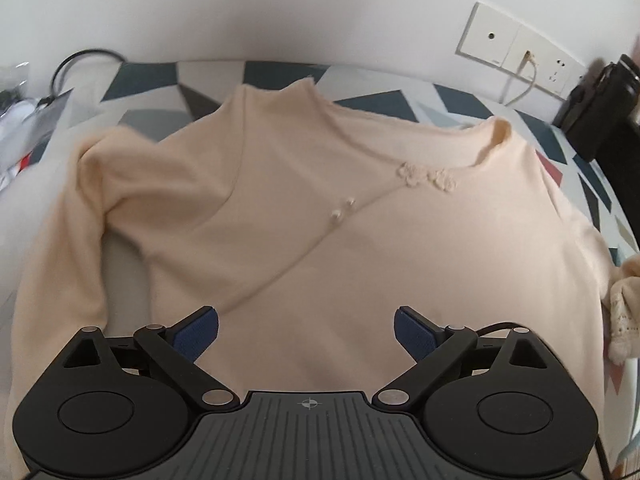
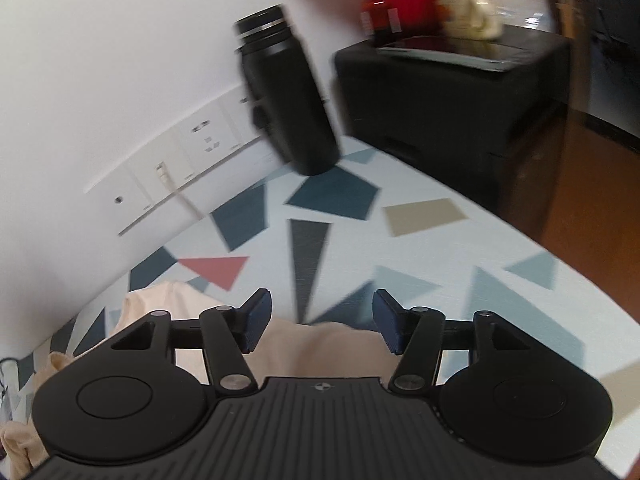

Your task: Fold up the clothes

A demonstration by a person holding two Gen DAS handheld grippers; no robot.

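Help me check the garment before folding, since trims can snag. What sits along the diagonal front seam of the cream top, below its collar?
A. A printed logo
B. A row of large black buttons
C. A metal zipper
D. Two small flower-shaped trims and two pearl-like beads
D: on the cream top, two flower-shaped trims sit near the collar and two pearl-like beads lie further down the seam.

A white wall [image 1: 280,8] with a socket strip [image 1: 516,52] at upper right; a dark cabinet [image 2: 448,92] stands upper right on brown flooring [image 2: 600,184].
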